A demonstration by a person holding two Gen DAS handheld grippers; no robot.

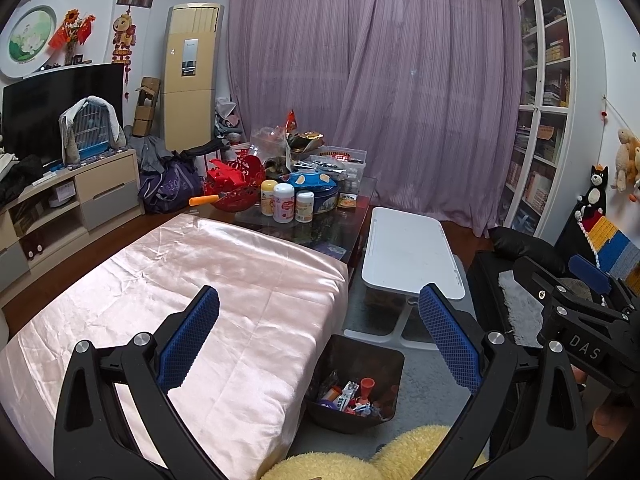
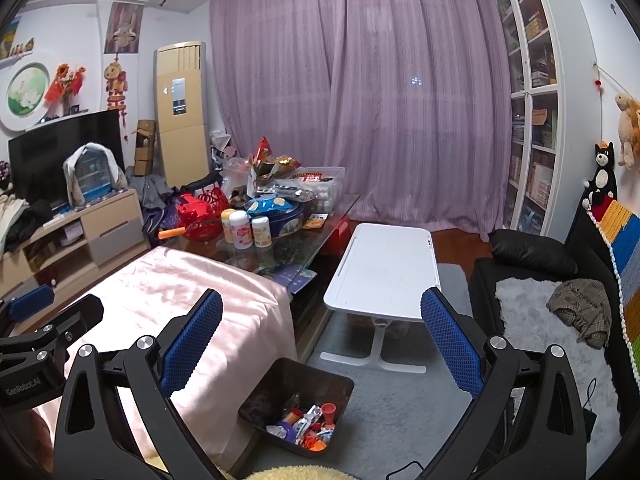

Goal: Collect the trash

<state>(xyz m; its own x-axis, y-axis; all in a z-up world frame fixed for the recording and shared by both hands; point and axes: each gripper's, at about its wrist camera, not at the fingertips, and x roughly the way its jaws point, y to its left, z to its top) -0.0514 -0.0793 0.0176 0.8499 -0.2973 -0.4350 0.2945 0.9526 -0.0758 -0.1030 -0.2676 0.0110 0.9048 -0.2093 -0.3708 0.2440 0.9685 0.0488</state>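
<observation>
- Nearest, the left gripper (image 1: 318, 312) is released: its blue-padded fingers (image 1: 192, 336) stand wide apart and hold nothing.
- Likewise, the right gripper (image 2: 322, 314) is released and empty, jaws wide apart. Each gripper shows at the edge of the other's view.
- Below both grippers, the black bin (image 2: 256, 408) stands on the grey carpet (image 2: 400, 400), just beside the near right corner of the pink-covered table (image 1: 200, 280).
- Inside the bin, the trash (image 2: 306, 426) lies loose: crumpled wrappers, an orange-red funnel-shaped piece (image 1: 367, 386), small blue and orange scraps. Single items cannot be told further.
- Farther, the white side table (image 2: 384, 268) stands right of the pink cover, its top bare.
- Farther left, the glass table (image 1: 320, 228) carries three bottles (image 1: 283, 202), a blue tin (image 1: 316, 190) and a red basket (image 1: 236, 184).
- Farthest, the purple curtain (image 1: 380, 80) closes the far wall.
</observation>
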